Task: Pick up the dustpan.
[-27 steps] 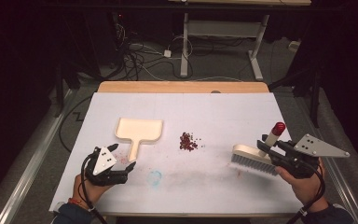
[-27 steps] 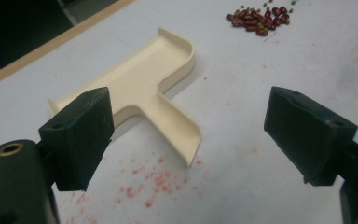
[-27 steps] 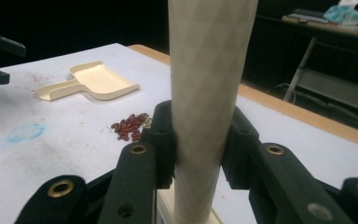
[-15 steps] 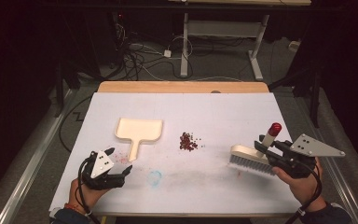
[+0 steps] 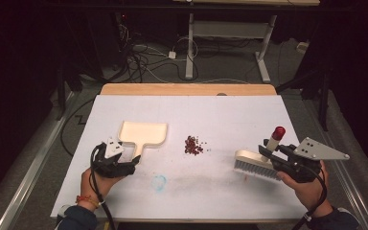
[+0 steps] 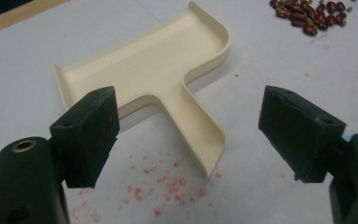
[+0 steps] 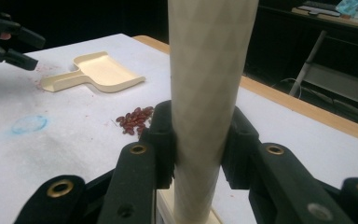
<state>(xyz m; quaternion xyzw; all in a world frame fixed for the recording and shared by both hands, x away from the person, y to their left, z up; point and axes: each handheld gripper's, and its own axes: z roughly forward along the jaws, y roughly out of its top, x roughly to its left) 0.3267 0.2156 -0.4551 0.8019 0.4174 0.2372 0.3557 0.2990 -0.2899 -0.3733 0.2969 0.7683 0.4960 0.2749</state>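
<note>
Likely the left gripper is hanging spread open before the dustpan handle, needing to straddle it, while the right gripper is clamping the brush handle, beans unswept.

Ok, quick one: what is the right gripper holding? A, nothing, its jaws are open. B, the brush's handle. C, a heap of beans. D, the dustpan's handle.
B: in the right gripper view the jaws of the right gripper press on either side of the handle of the brush, while the dustpan and beans lie apart on the table.
</note>
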